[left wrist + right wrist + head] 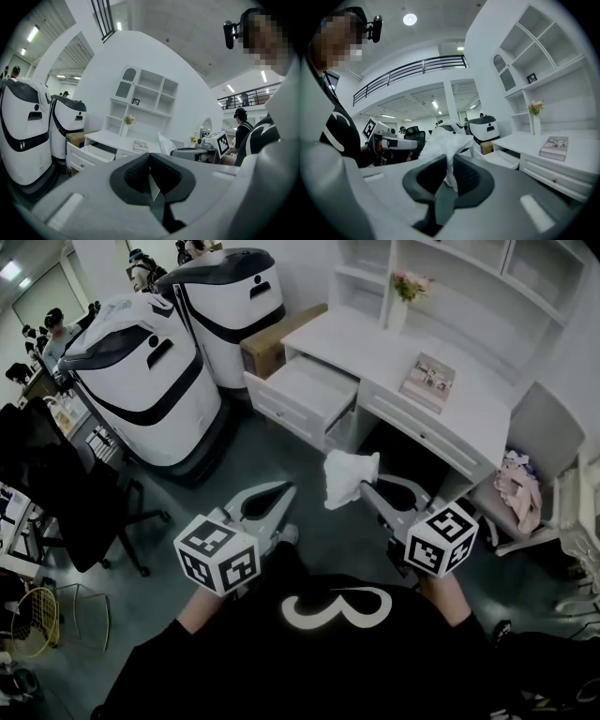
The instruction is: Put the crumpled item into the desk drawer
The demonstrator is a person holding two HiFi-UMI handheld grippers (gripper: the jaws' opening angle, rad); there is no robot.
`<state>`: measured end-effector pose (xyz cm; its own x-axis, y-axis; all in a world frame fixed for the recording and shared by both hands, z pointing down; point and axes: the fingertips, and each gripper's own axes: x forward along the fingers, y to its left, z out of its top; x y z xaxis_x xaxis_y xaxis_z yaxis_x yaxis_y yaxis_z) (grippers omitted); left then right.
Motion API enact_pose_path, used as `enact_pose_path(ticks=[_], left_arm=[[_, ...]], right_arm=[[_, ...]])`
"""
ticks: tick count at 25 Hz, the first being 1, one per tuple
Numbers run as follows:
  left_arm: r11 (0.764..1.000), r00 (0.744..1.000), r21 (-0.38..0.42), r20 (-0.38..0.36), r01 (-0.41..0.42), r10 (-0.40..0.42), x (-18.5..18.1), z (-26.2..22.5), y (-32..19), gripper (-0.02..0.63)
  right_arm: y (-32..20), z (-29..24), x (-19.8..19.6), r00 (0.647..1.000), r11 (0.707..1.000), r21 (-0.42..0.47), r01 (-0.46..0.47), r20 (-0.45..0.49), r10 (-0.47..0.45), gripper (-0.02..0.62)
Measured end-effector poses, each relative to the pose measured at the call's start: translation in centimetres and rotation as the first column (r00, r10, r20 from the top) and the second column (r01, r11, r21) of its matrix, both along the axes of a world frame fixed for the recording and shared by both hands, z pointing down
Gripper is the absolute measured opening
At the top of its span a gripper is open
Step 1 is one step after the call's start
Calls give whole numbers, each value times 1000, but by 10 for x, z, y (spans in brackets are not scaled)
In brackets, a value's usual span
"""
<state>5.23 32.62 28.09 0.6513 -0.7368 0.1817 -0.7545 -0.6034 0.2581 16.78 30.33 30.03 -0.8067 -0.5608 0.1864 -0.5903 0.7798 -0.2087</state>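
Right tool point(368, 486) pinching white crumpled item point(349, 476) by its lower edge, mid-frame in head view, short of open drawer point(305, 390) at upper centre. Left tool point(283, 489) pressed together, empty. Item looks light, soft, floppy; a pinch on bunched folds should hold. Paper or cloth unclear; drawer's back hidden under surface point(394, 352)

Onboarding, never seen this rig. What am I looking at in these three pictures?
No robot arm: a person holds a two-jaw gripper in each hand; the marker cubes belong to them. One picture comes from a head camera looking down; the other two cameras ride on the grippers, looking along the jaws. The left gripper is shut and empty. The right gripper is shut on a white crumpled item. Ahead stands a white desk with one drawer open; a book and a flower vase sit on top.
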Motion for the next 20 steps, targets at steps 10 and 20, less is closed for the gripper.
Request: enact_pose_path(ticks=[10, 20], left_arm=[[998, 1000, -59, -8, -14, 14, -35, 19, -93, 9], [982, 997, -171, -25, -79, 76, -71, 47, -232, 9]], right_arm=[[-91, 19, -36, 1000, 998, -59, -14, -9, 14, 44], [-217, 52, -72, 997, 982, -173, -72, -23, 69, 44]])
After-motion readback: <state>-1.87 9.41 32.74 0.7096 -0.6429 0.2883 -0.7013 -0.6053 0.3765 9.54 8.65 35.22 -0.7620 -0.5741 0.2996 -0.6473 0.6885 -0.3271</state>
